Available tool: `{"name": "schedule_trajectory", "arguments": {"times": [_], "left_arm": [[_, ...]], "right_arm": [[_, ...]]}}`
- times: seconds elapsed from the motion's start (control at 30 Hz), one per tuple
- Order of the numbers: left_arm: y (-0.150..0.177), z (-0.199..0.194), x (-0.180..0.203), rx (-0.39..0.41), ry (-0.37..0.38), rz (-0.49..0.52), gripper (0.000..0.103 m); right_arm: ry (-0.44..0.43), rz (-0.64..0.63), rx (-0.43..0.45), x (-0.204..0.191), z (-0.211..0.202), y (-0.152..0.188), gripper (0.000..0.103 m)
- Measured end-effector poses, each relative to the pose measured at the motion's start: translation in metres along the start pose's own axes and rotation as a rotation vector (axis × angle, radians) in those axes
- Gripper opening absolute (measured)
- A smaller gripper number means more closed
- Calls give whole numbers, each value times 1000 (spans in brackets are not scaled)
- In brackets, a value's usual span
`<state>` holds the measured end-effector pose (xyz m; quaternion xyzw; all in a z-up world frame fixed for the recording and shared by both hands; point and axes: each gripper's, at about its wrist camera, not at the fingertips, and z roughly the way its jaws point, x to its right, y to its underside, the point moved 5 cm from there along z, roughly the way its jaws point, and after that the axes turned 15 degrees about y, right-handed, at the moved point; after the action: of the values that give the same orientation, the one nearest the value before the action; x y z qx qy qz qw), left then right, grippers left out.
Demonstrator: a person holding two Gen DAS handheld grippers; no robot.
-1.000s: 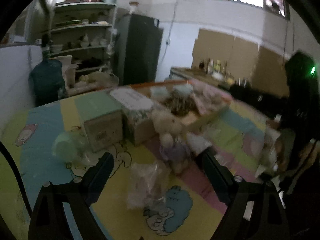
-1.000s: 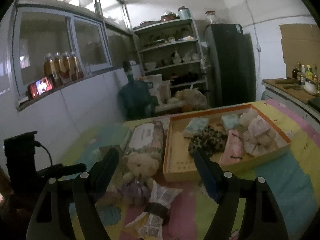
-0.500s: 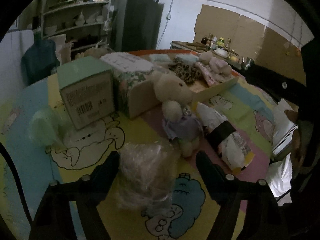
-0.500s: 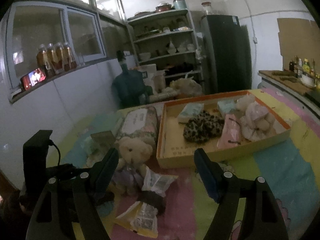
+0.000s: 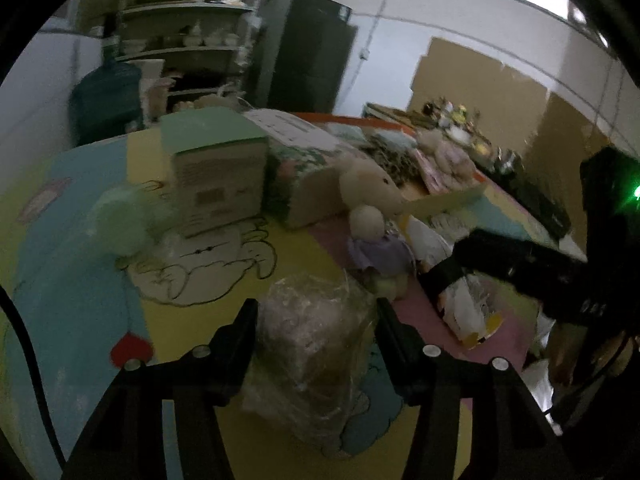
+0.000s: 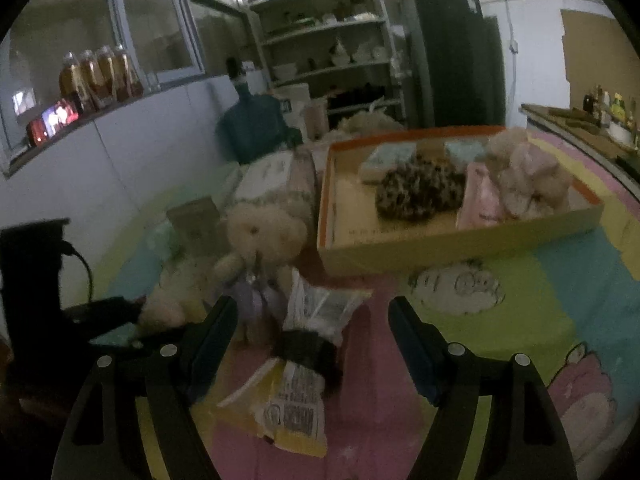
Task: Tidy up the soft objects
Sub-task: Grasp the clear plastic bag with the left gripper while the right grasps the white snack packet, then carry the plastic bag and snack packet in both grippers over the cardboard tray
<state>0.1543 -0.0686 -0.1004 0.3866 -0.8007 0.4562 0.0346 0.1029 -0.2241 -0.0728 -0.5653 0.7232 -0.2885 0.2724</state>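
Left wrist view only: clear bag point(image 5: 316, 340) at lower centre on the worktop point(image 5: 200, 316), between the closing jaws of the left gripper point(image 5: 314, 316); contact uncertain. Right wrist view only: orange tray point(image 6: 460, 240) at upper right, holding soft items. Right gripper point(image 6: 314, 320) points downward, jaws apart, empty, over a packet point(image 6: 308, 360). Bear point(image 6: 260, 240) just beside the packet.

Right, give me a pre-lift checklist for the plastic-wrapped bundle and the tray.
1. Plastic-wrapped bundle between left gripper jaws: ok.
2. Jaws closing, pads firmly pressing the bundle: cannot tell.
3. Right gripper open, over the black-banded packet: ok.
4. Teddy bear clear of the bundle: ok.
5. Bare floor left in the orange-rimmed tray: ok.
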Motion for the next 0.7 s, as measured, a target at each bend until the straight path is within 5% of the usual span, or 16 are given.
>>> {"name": "schedule_trajectory", "arguments": {"times": [0.17,0.53,0.7], "left_arm": [[3,-19,-3,73,-22,-48,57],[5,-33,9,124,-19,-50,57],[7,-33,13,126,-4,-57,57]], "right_arm": [[3,-6,-12,-3,1,7,79],[8,-23,-70,-8,9,21,46],[15,-35,-63,-10,4,22,40]]}}
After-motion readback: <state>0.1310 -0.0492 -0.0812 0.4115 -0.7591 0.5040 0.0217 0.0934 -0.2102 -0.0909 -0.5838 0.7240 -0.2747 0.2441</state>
